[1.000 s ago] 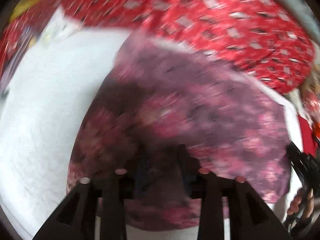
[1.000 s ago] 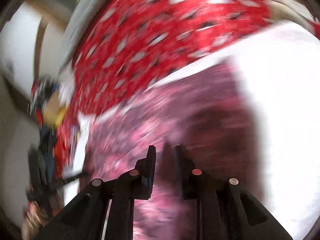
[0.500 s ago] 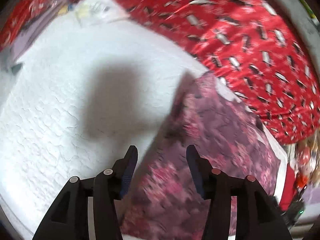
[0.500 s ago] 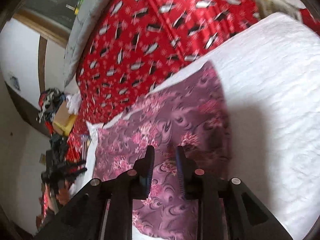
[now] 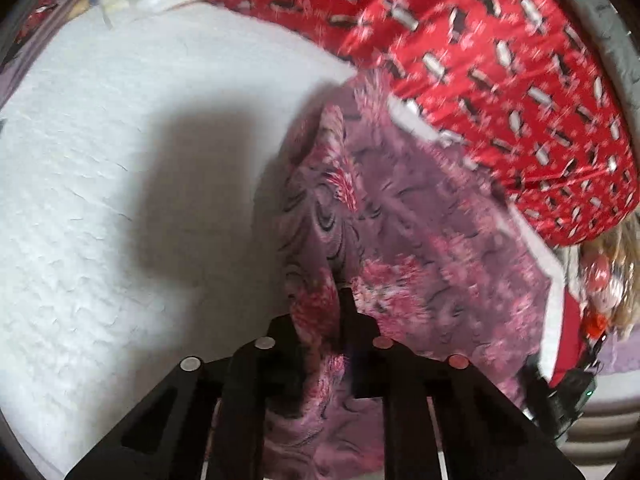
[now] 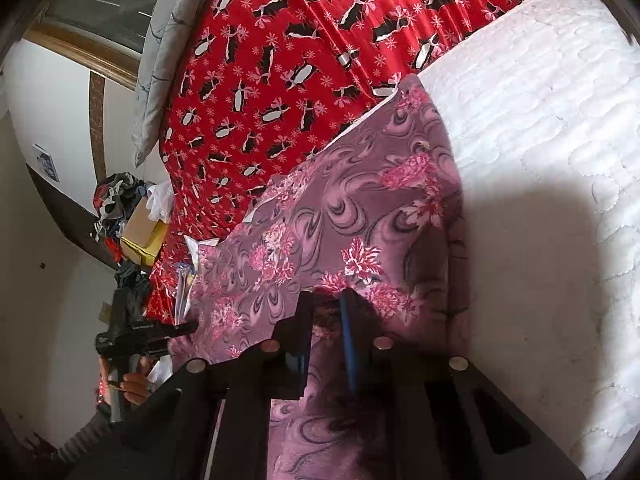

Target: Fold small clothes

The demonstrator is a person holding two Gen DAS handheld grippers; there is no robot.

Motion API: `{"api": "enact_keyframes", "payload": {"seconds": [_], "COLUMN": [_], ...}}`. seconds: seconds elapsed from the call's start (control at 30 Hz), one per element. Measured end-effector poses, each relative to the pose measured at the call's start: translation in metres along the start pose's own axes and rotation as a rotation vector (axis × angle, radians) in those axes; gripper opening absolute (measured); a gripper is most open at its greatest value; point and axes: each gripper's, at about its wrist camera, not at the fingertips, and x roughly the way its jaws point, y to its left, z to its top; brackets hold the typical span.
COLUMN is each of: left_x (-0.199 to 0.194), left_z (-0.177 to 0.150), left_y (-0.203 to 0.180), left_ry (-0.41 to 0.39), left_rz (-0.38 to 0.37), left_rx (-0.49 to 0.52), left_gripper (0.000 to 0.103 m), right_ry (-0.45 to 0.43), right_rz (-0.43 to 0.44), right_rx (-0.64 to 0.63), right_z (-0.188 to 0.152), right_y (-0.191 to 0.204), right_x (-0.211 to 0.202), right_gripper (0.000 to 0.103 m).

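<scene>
A purple cloth with pink flowers [image 5: 420, 220] lies on a white quilted bedcover [image 5: 120, 160]. Its left edge is bunched into a raised fold. My left gripper [image 5: 320, 308] is at that fold with its jaws closing, and the cloth is pinched between the fingers. In the right wrist view the same cloth [image 6: 320, 208] lies spread flat, and my right gripper [image 6: 326, 300] has its jaws closing on the near edge, with fabric between the blue pads. The left gripper [image 6: 132, 332] also shows there at the far left, held by a hand [image 6: 134, 388].
A red blanket with a penguin print [image 6: 300, 60] lies along the far side of the cloth, also in the left view [image 5: 480, 40]. White bedcover [image 6: 540, 140] stretches to the right. Clutter and a cardboard box [image 6: 140, 228] sit by the wall at left.
The left gripper stood open over the cloth's edge half a second ago; now it has closed on a fold of it. The right gripper has sunk onto the cloth and narrowed.
</scene>
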Motion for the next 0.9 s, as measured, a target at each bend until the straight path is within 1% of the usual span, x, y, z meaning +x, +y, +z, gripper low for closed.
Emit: {"api": "enact_keyframes", "payload": {"seconds": [0.13,0.23,0.33,0.37,0.47,0.5,0.57,0.63,0.77,0.9], "left_x": [-0.037,-0.058,-0.063,-0.064,-0.062,-0.061,-0.055,-0.052,-0.040,-0.011], "left_z": [-0.013,-0.025,-0.037,-0.041,-0.052,-0.055,-0.057,-0.062,-0.066,-0.071], "left_y": [-0.033,-0.063,-0.095,-0.103,-0.132,-0.141,-0.157,-0.174,-0.203,-0.236], "left_ry": [-0.063,-0.079,-0.077,-0.073,-0.062,-0.060,-0.050,-0.037,-0.010,0.031], "left_rz": [-0.039,-0.053,-0.052,-0.054,-0.063,-0.067,-0.074,-0.087,-0.124,-0.163], "left_rx": [0.023,0.056,0.092,0.101,0.127,0.136,0.152,0.161,0.182,0.197], "left_gripper": [0.009,0.008,0.008,0.008,0.008,0.008,0.008,0.008,0.008,0.008], "right_ry": [0.031,0.049,0.059,0.059,0.049,0.047,0.046,0.004,-0.009,-0.021], "right_rz": [-0.039,-0.081,-0.127,-0.131,-0.139,-0.133,-0.082,-0.019,0.006,0.050], "right_rx": [-0.001,-0.055,-0.124,-0.133,-0.140,-0.144,-0.125,-0.116,-0.115,-0.092], "right_z": [0.004,0.004,0.002,0.002,0.001,-0.001,-0.005,-0.011,-0.011,-0.012], "right_y": [0.008,0.016,0.020,0.018,0.008,0.000,-0.013,-0.023,-0.025,-0.031], "right_x": [-0.005,-0.012,-0.024,-0.029,-0.041,-0.044,-0.045,-0.049,-0.050,-0.053], "right_gripper": [0.017,0.023,0.025,0.025,0.031,0.031,0.031,0.031,0.031,0.030]}}
